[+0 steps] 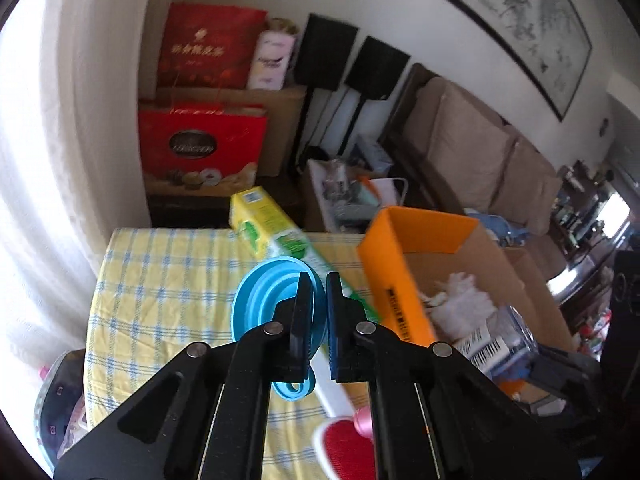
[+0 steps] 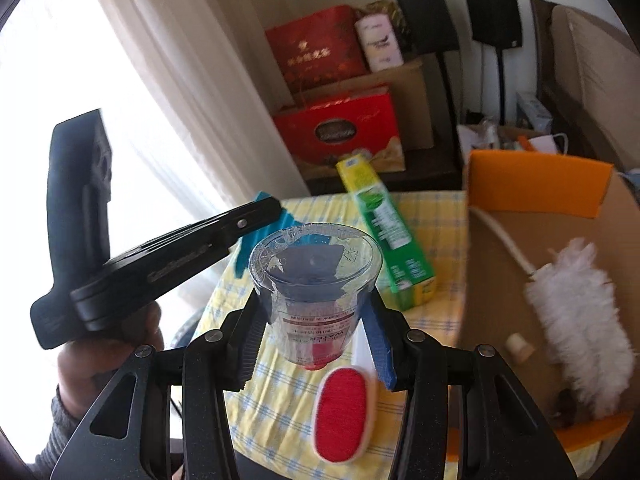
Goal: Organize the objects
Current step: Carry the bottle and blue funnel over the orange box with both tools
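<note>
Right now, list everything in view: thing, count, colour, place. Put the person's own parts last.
collapsible funnel: 1, blue, held above the table.
clear plastic cup: 1, transparent with red label, held above the table.
long box: 1, yellow-green, lying on the table.
lint brush: 1, red pad in white frame, on the table's near edge.
cardboard box: 1, orange outside, right of the table.
feather duster: 1, white, inside the cardboard box.
tablecloth: 1, yellow-blue check.
gift bags: 2, red, stacked behind the table.
left gripper: black, shut on funnel.
right gripper: black, shut on cup.
</note>
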The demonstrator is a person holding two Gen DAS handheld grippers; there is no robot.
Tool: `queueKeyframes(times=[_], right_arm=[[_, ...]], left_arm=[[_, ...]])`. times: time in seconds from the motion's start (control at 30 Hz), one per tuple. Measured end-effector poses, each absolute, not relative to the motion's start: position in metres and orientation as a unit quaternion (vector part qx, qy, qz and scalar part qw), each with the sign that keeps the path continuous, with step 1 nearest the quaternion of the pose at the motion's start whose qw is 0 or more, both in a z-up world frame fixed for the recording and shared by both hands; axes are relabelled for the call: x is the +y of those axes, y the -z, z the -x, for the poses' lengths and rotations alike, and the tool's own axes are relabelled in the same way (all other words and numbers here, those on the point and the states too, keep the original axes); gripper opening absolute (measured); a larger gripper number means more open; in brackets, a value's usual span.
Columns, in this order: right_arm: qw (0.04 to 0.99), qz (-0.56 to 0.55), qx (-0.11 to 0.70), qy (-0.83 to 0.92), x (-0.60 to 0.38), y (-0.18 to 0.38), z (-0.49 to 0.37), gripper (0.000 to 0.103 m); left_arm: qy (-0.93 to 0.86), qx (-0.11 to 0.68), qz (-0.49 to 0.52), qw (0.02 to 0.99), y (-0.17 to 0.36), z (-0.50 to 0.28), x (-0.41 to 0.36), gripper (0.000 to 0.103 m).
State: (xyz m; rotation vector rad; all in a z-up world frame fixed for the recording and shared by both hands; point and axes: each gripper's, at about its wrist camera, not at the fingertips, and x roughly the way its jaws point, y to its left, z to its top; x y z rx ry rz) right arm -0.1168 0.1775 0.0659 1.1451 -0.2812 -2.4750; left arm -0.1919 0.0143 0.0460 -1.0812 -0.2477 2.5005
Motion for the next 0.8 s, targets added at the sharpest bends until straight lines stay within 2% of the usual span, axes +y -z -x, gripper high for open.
queueKeyframes(times=[0.43, 0.8], right_arm=[[0.148, -0.397, -0.129, 0.897, 0.263, -0.090, 0.099, 0.047], [0.110, -0.445, -0.148, 0.876, 0.314, -0.055, 0.105, 0.047]], left_arm=[[-0.891, -0.074, 0.368, 0.255, -0.070, 0.174, 0.076, 0.006], [-0.882, -0.062, 0.371, 0.285, -0.068, 0.162, 0.121, 0.006]])
